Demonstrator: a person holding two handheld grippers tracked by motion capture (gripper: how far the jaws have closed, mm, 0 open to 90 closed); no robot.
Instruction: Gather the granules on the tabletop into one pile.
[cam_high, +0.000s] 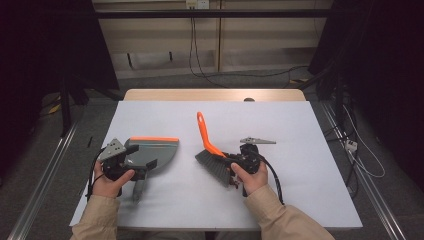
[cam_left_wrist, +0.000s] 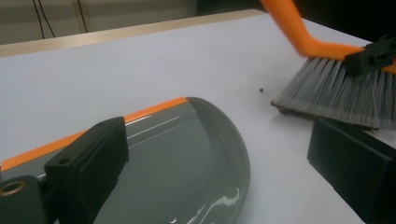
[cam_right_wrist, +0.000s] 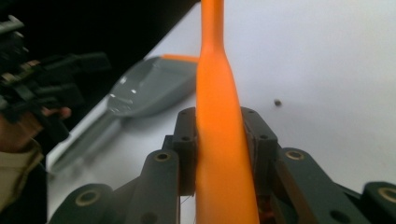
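My right gripper has its jaws clamped on the orange handle of the brush; in the right gripper view both pads press flat against that handle from either side. The brush sits right of the table's middle, its grey bristles down on the white table and its handle slanting up and away toward the far side. My left gripper is over the near left part of the table at the grey dustpan, which lies flat with its orange-trimmed edge on the far side. In the left gripper view the jaws stand wide apart, one over the pan's surface and the other off its curved rim, so I read them as open and gripping nothing. A small dark speck lies on the table between the pan's rim and the bristles, close to the bristles. The pan and the brush are near each other but apart.
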